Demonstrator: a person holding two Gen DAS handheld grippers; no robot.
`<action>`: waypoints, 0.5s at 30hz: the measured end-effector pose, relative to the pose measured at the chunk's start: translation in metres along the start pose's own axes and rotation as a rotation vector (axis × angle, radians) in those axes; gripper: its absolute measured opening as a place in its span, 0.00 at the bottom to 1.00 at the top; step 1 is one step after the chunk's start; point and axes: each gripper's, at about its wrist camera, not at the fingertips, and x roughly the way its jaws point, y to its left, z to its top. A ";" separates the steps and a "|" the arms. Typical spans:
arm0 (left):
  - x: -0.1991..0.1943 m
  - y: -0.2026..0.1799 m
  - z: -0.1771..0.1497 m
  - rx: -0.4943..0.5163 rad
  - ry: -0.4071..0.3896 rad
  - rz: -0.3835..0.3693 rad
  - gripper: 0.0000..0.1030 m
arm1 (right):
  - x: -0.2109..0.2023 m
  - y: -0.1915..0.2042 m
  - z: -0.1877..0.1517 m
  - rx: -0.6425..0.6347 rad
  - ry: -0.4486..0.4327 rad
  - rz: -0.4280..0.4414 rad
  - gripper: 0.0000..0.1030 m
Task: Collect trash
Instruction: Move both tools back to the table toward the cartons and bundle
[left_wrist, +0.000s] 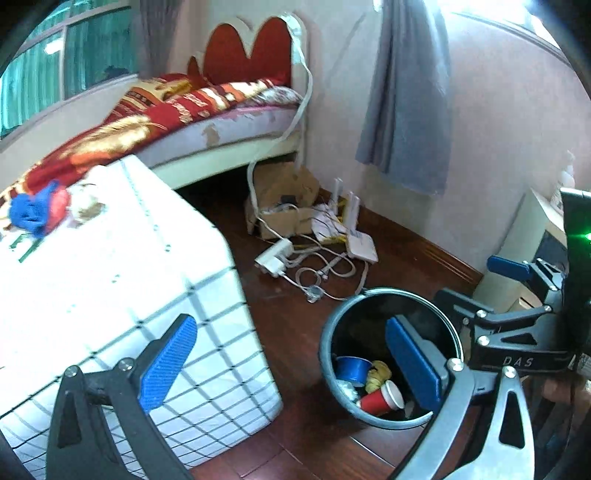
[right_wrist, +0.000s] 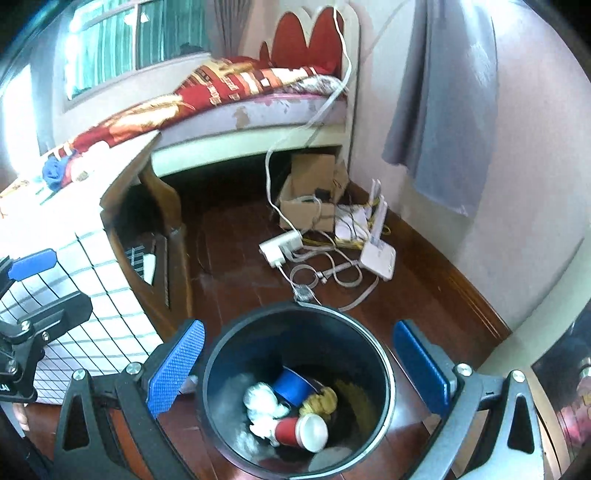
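Observation:
A dark round bin (right_wrist: 306, 304) stands on the wooden floor, directly below my right gripper (right_wrist: 299, 373), which is open and holds nothing. Inside the bin lie a red paper cup (right_wrist: 295, 430), a blue cup (right_wrist: 291, 386), crumpled white paper (right_wrist: 262, 404) and a yellowish wad (right_wrist: 319, 400). My left gripper (left_wrist: 291, 365) is open and empty, between the table corner and the bin (left_wrist: 391, 291). On the table sit a blue-and-red crumpled scrap (left_wrist: 37, 210) and a white-brown wad (left_wrist: 86, 205). The right gripper (left_wrist: 465, 280) shows at the right edge.
A table with a white checked cloth (left_wrist: 129, 258) fills the left. Behind it are a bed (left_wrist: 221, 122), a cardboard box (left_wrist: 284, 199), a power strip (left_wrist: 273, 258), cables and a white router (left_wrist: 362, 247) on the floor. A grey curtain (left_wrist: 406, 92) hangs by the wall.

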 end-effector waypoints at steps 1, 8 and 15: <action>-0.004 0.003 0.000 0.000 -0.006 0.017 1.00 | -0.007 0.006 0.005 -0.009 -0.039 0.003 1.00; -0.037 0.059 -0.001 -0.087 -0.064 0.157 1.00 | -0.037 0.054 0.031 -0.059 -0.222 0.096 1.00; -0.067 0.119 -0.005 -0.165 -0.096 0.273 1.00 | -0.031 0.113 0.050 -0.132 -0.184 0.177 1.00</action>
